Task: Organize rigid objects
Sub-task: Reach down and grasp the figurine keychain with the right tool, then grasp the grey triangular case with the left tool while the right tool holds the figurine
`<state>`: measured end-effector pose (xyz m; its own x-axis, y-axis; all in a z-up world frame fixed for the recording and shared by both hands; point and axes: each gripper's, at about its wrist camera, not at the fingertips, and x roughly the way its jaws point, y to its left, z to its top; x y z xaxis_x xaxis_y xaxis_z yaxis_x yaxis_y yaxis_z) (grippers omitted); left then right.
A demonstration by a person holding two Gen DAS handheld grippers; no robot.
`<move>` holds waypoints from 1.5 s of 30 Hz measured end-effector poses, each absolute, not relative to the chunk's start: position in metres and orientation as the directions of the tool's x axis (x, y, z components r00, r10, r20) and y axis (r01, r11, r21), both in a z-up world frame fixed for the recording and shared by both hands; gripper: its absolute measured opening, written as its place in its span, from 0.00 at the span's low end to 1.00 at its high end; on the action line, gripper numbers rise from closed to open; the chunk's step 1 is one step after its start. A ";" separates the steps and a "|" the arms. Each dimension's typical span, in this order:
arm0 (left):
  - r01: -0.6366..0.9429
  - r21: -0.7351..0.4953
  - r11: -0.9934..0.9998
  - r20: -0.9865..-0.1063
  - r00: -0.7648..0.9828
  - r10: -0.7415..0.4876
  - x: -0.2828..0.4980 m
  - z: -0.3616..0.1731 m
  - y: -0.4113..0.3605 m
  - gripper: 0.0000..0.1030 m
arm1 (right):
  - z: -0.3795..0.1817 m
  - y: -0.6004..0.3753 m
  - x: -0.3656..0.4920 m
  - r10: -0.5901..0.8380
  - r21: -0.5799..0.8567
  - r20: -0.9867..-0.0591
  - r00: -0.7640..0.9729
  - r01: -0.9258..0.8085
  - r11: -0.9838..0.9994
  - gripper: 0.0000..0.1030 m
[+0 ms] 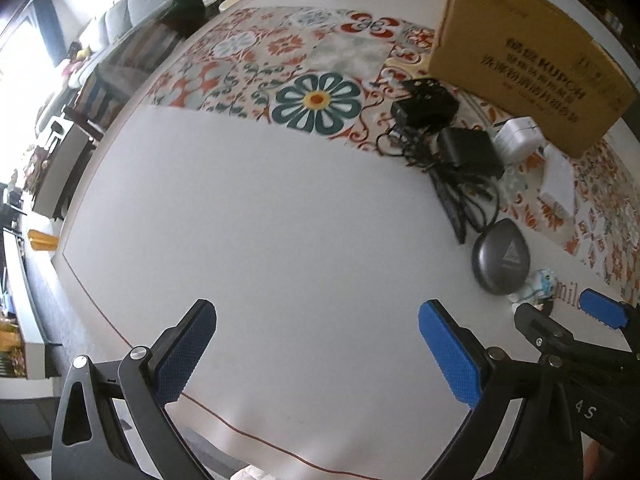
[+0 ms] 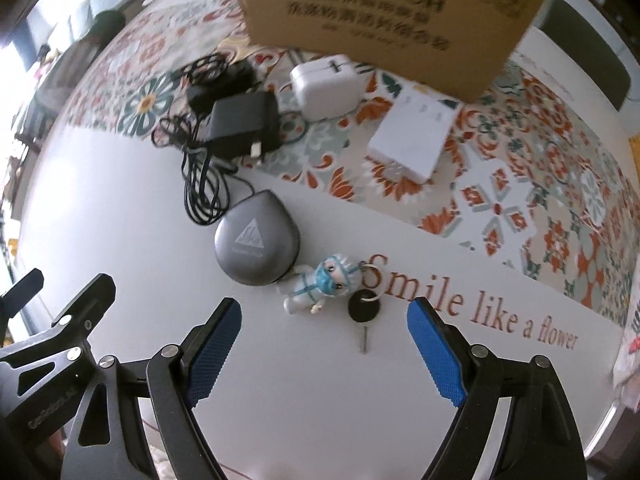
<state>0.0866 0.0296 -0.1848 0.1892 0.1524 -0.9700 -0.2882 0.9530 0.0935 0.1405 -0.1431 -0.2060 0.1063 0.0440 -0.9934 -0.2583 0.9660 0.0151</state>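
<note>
Left wrist view: left gripper [image 1: 316, 344] jaws wide, empty, over bare table [image 1: 280, 220]. Ahead right: one box [image 1: 528, 60], two black adapters [image 1: 444, 128] with tangled cables, one grey case [image 1: 501, 256]; figurine mostly hidden.

Right wrist view: right gripper [image 2: 324, 340] jaws wide, empty. Between the jaws, just ahead: one figurine [image 2: 320, 284], one key [image 2: 363, 312]. Beyond: white charger [image 2: 326, 86], white box [image 2: 412, 140]. Print blurred.

matt brown cardboard box [image 2: 384, 12], glossy white plastic charger [image 2: 325, 86], smooth grey satin case [image 2: 256, 250], textured blue rubbery finger pads [image 2: 212, 350].
</note>
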 end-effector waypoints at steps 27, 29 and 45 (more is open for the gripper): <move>-0.294 0.109 0.949 -0.974 0.160 0.162 0.087 -0.204 0.015 1.00 | -0.256 -0.126 0.154 0.035 0.002 -0.996 0.081 -0.376 0.927 0.55; -0.286 0.108 0.952 -0.973 0.164 0.160 0.087 -0.202 0.013 1.00 | -0.255 -0.128 0.153 0.043 0.008 -0.995 0.085 -0.374 0.927 0.53; -0.127 0.062 0.990 -0.964 0.248 0.092 0.096 -0.180 -0.027 1.00 | -0.206 -0.196 0.146 0.139 0.103 -0.980 0.139 -0.242 0.965 0.51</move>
